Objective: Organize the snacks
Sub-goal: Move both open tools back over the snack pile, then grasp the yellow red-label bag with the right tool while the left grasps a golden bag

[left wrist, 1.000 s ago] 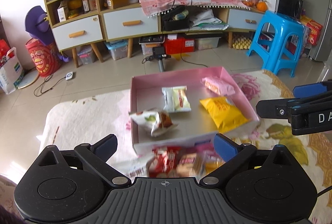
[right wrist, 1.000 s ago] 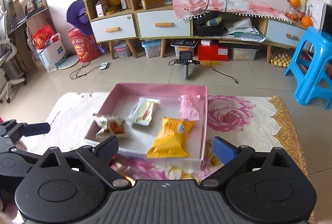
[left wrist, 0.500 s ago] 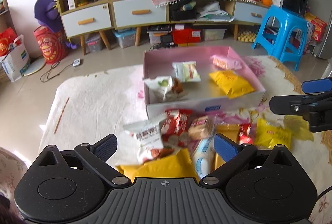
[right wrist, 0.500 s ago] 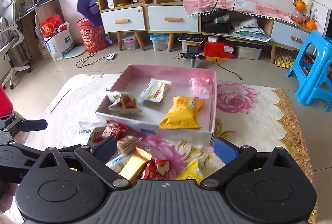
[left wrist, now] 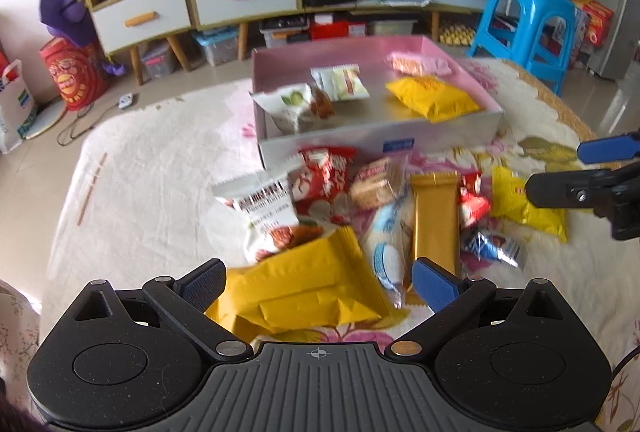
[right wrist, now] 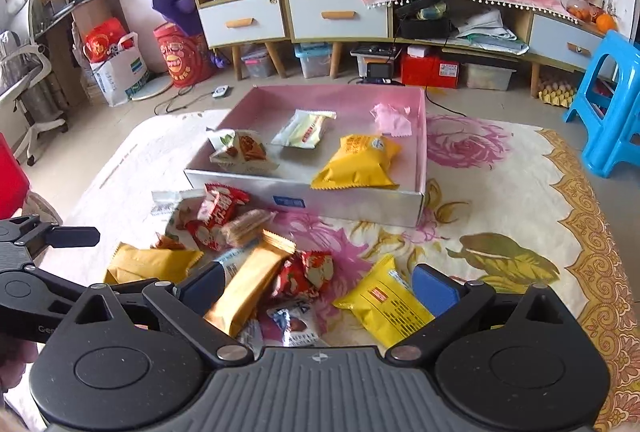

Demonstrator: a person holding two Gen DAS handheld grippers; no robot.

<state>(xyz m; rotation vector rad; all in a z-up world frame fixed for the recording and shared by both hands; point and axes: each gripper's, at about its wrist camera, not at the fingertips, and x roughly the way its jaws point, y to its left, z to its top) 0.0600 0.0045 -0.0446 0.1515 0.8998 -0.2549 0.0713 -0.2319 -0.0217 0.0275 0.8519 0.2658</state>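
A shallow pink box [right wrist: 420, 136] sits on a counter covered by a floral cloth [right wrist: 500, 224], and four snacks lie inside it: a white-and-green packet [right wrist: 240, 150] against the near left wall, a pale green-white packet [right wrist: 306, 130] in the middle, a small pink packet [right wrist: 392, 118] toward the far right, and a puffed yellow bag [right wrist: 358, 162] by the near wall. In front of the box, loose snacks lie in a heap on the cloth: a red-and-white packet [left wrist: 324, 180], a clear-wrapped biscuit pack [left wrist: 376, 184], a long gold bar [left wrist: 436, 216], a white packet with a printed label [left wrist: 268, 200], a blue-and-white packet [left wrist: 388, 248], and a small red packet [left wrist: 472, 204]. A large yellow-orange bag [left wrist: 304, 288] lies nearest, between the spread fingers of the left gripper [left wrist: 318, 282], which grips nothing. The right gripper [right wrist: 318, 286] also stands wide open above the heap, with a yellow printed packet [right wrist: 386, 302] just inside its right finger and a blue-white wrapped snack [right wrist: 296, 324] below its middle. A blue plastic stool [right wrist: 612, 104] stands on the floor to the right.
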